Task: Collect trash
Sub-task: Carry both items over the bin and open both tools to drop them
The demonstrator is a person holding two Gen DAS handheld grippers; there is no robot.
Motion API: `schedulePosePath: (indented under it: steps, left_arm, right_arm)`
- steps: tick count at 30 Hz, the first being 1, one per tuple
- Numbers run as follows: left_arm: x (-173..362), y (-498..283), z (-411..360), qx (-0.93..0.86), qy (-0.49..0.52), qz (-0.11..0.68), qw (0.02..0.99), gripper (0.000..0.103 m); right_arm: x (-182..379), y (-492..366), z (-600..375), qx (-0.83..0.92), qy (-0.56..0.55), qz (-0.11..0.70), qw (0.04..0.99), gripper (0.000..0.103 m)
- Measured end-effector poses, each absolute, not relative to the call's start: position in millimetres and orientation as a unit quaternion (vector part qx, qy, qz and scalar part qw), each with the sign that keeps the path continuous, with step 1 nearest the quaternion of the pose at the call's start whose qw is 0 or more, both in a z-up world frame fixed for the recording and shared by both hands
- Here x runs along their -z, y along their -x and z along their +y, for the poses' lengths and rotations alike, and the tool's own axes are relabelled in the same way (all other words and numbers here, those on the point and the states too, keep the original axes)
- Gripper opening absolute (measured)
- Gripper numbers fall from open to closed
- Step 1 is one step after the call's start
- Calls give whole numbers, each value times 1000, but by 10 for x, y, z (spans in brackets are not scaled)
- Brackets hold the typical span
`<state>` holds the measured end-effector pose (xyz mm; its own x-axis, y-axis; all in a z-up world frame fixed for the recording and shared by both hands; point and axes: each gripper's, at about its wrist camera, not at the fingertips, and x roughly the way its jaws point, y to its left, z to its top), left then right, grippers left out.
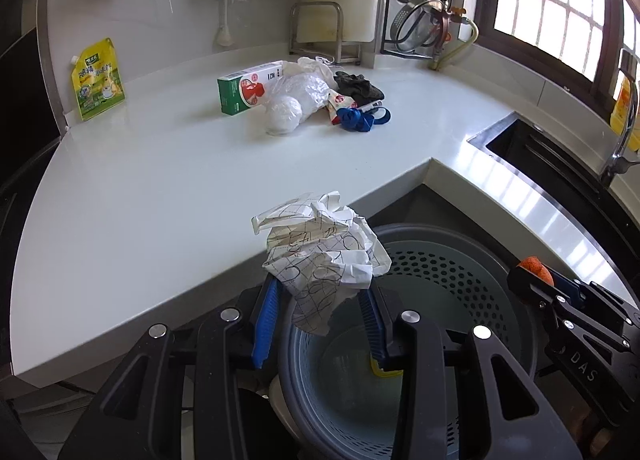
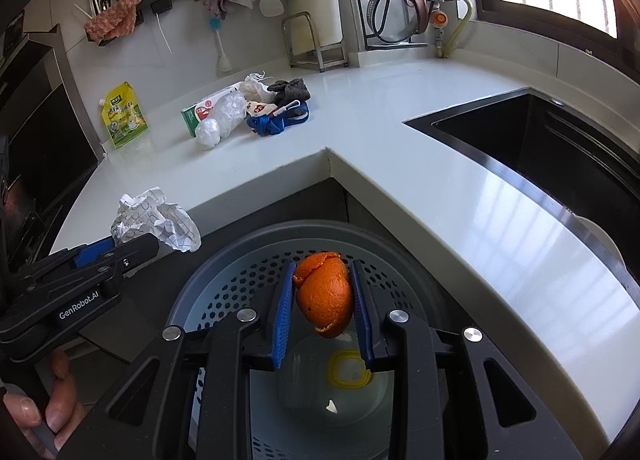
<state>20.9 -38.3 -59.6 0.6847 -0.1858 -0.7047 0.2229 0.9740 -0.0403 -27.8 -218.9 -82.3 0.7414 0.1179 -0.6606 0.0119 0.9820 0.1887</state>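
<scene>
Right gripper (image 2: 324,300) pinches an orange peel (image 2: 325,296) between its 2 blue pads, directly above the perforated grey trash bin (image 2: 224,280). Left gripper (image 1: 320,312) clamps a crumpled gridded paper (image 1: 320,244) at the bin's left rim. Both items judged light; the peel soft and slightly slick, the paper springy, best held at its bulk. More trash remains far on the countertop (image 1: 140,187): green carton (image 1: 240,89), plastic bags (image 1: 296,95).
</scene>
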Motion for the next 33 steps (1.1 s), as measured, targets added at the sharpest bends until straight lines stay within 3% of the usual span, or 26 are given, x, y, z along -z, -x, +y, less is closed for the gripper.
schedulePosePath:
  steps: [33]
  left_arm:
    - [1063,53,-568,152,-46,448,880,38]
  right_arm:
    - [1348,506,-2277,-29,-104,419,902,27]
